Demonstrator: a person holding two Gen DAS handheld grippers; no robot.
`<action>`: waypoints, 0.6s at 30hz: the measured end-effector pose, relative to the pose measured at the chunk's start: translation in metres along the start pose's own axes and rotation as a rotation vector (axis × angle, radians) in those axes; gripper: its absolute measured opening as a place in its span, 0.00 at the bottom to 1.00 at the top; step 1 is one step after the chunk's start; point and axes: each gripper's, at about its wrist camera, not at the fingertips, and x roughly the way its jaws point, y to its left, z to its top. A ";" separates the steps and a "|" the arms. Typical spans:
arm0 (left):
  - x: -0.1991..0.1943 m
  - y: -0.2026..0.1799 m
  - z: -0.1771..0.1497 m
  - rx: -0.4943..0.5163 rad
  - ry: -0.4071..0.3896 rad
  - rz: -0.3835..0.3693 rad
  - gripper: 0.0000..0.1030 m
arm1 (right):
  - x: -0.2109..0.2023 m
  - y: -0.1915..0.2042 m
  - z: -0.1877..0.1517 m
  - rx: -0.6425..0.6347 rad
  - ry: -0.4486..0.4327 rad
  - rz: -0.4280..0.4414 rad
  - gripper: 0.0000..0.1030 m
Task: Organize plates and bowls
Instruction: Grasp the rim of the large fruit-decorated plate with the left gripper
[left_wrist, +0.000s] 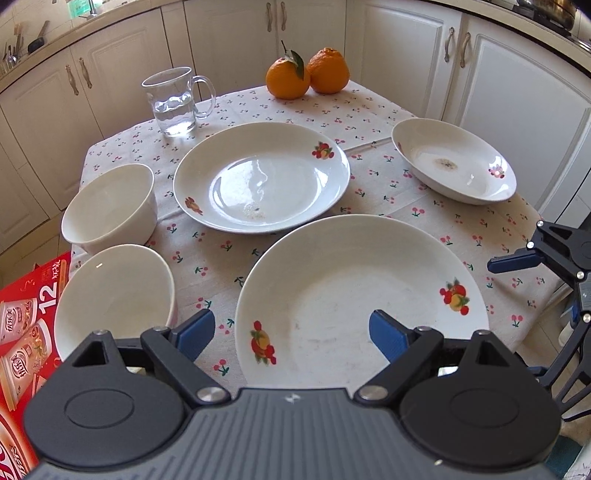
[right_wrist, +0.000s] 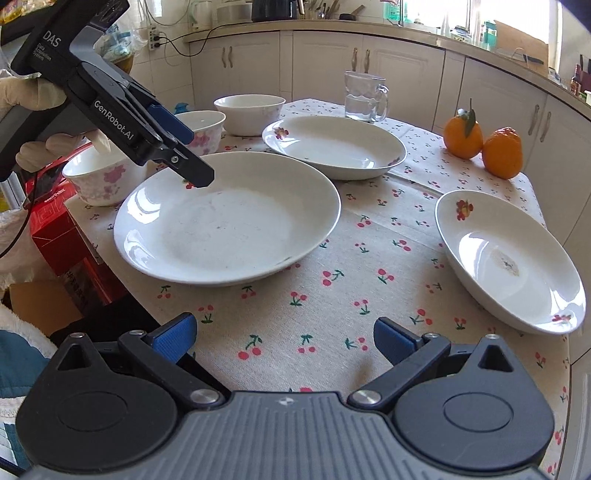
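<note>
The near plate (left_wrist: 362, 302) is lying flat on the worktop (left_wrist: 424, 221), at the near edge. It is the biggest of the three plates. The far plate (left_wrist: 262, 177) is sitting just behind it, and the right plate (left_wrist: 454, 162) is sitting well apart, at the right edge. Three bowls are seen in the right wrist view, grouped at the left side of the worktop; only two show in the left wrist view, the near bowl (left_wrist: 114, 299) and the far bowl (left_wrist: 110, 206).

The left gripper (left_wrist: 291, 332) is being held just over the near plate's near rim. Its fingers (left_wrist: 388, 336) are spread wide, and nothing is being pinched. The right gripper (right_wrist: 284, 338) is being held over bare cloth between the near plate and the right plate. Its fingers (right_wrist: 393, 341) are spread wide too, and nothing is being held.

It looks like a plate is being reached for, so the plates can be stacked. To do this well, the rim should be taken between the fingers, one above and one below, and pinched firmly, because the plate is smooth and may slip. The plate should be kept level when lifted.

A glass jug (left_wrist: 175, 101) with water is standing at the far left, and two oranges (left_wrist: 306, 74) are sitting at the far edge. These should be kept clear of. A red box (left_wrist: 26, 332) is sitting below the worktop on the left.
</note>
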 end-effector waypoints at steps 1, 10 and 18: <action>0.002 0.001 0.001 0.004 0.007 -0.001 0.88 | 0.003 0.001 0.002 -0.006 0.001 0.008 1.00; 0.018 0.008 0.007 0.009 0.064 -0.048 0.88 | 0.019 0.002 0.010 -0.033 -0.008 0.063 1.00; 0.029 0.009 0.016 0.022 0.116 -0.096 0.87 | 0.025 0.004 0.014 -0.072 -0.021 0.101 1.00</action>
